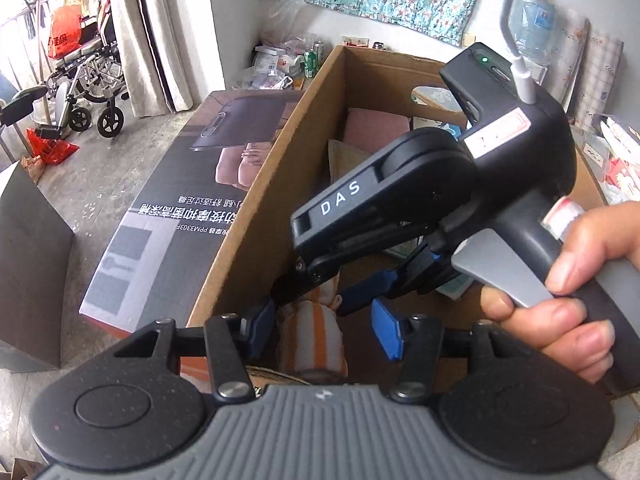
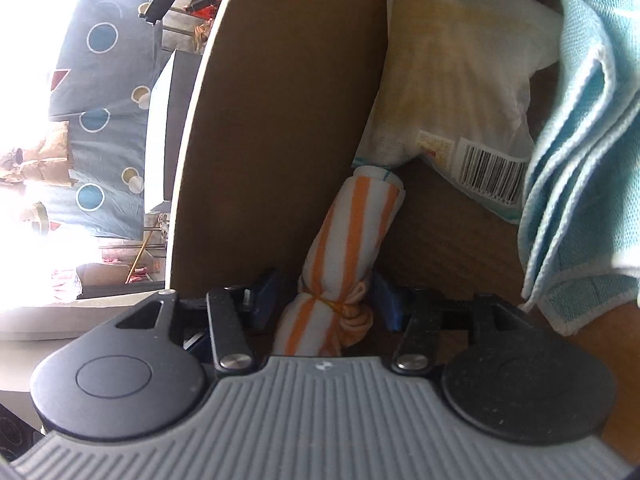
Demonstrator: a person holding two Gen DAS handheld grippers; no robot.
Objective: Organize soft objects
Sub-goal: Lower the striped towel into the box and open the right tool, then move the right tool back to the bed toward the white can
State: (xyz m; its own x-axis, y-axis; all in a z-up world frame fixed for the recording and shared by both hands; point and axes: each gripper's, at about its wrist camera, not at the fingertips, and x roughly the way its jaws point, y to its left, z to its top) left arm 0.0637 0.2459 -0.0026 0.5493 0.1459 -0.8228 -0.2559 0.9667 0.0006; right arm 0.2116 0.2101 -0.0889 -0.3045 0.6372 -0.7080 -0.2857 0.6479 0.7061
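Both grippers, left (image 1: 320,330) and right (image 2: 326,300), stand parted around the striped towel roll (image 2: 352,232) lying in the box (image 1: 260,208) (released, I judge); next, withdraw clear.

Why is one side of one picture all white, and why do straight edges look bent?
Right wrist view: daylight outside the box blows out the left side, while the striped towel inside stays clear. Both views: the fisheye lens bows straight lines, like the box rim in the left wrist view. The blue cloth looks softly blurred.
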